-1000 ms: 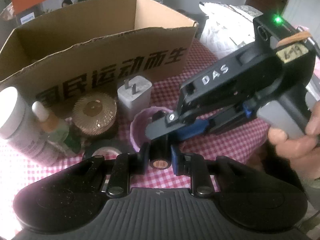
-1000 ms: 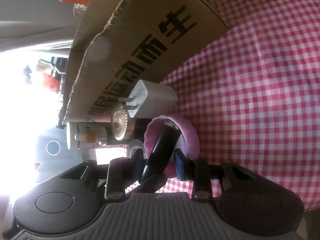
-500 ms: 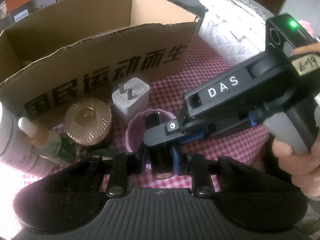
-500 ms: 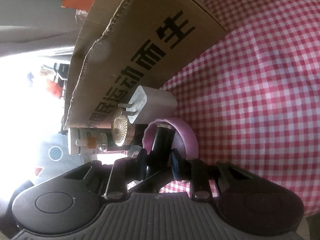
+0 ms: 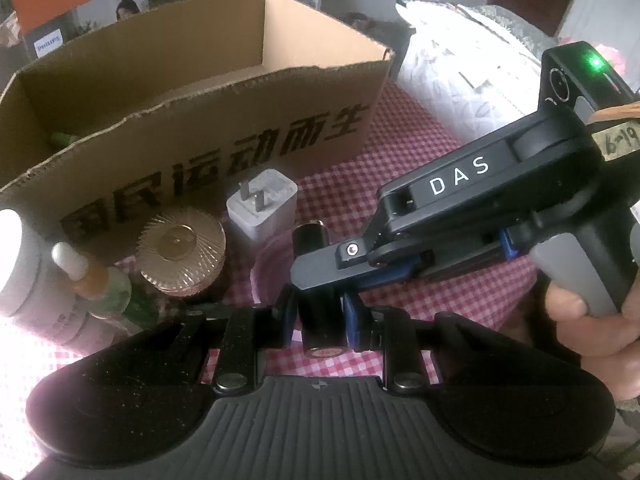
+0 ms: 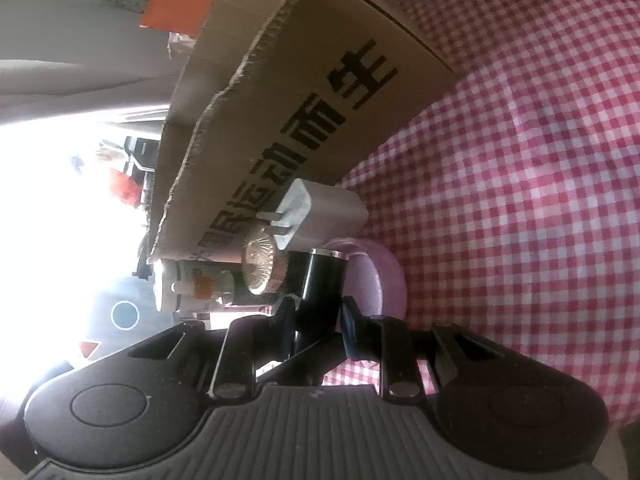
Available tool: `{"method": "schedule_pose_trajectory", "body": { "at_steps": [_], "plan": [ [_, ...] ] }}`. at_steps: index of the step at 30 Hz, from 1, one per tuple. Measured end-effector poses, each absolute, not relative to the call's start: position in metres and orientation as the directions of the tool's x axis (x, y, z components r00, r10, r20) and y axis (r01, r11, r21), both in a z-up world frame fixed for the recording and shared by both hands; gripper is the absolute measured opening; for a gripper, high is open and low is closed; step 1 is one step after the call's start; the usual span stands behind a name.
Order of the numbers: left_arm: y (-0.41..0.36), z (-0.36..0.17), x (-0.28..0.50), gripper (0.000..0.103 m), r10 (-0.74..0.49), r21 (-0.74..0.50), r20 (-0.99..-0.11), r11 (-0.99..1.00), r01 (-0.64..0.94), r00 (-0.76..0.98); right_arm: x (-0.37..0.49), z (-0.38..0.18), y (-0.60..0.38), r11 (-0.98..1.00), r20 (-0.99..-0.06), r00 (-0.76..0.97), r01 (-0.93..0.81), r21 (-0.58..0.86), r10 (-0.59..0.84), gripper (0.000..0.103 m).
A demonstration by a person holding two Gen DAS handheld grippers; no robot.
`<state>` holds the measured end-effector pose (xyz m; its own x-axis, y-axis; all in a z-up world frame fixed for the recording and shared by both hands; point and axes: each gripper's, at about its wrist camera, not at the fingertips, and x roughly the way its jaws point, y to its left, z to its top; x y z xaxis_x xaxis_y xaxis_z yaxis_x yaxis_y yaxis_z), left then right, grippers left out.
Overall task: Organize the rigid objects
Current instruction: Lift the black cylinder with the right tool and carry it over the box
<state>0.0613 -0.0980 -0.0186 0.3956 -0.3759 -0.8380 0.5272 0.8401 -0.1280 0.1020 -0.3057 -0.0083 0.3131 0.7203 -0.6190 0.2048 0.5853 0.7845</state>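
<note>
A black cylindrical tube with a metal-rimmed end is clamped by both grippers at once. My left gripper is shut on its lower part. My right gripper, seen from the left wrist as a black "DAS" tool, is shut on the same black tube from the right side. The tube is held above a pink ring-shaped dish on the red checked cloth, which also shows in the right wrist view. An open cardboard box stands behind.
A white plug adapter, a ribbed gold-lidded jar, a dropper bottle and a white jar stand in front of the box. A white quilted bundle lies at the back right.
The black tube has been lifted higher out of the pink dish, with both grippers staying shut on it. The view has risen, so more of the box's inside shows.
</note>
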Motion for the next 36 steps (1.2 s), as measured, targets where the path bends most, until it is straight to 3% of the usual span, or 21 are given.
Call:
{"method": "schedule_pose_trajectory", "body": {
  "at_steps": [25, 36],
  "plan": [
    [-0.079, 0.053, 0.024, 0.023, -0.45, -0.113, -0.694, 0.839, 0.533, 0.561, 0.069, 0.097, -0.295, 0.648, -0.566, 0.476, -0.009, 0.762, 0.673, 0.026],
    [-0.056, 0.097, 0.054, 0.022, -0.46, -0.179, -0.613, 0.873, 0.453, 0.643, 0.111, 0.152, -0.282, 0.628, -0.49, 0.488, -0.168, 0.76, 0.723, 0.025]
  ]
}}
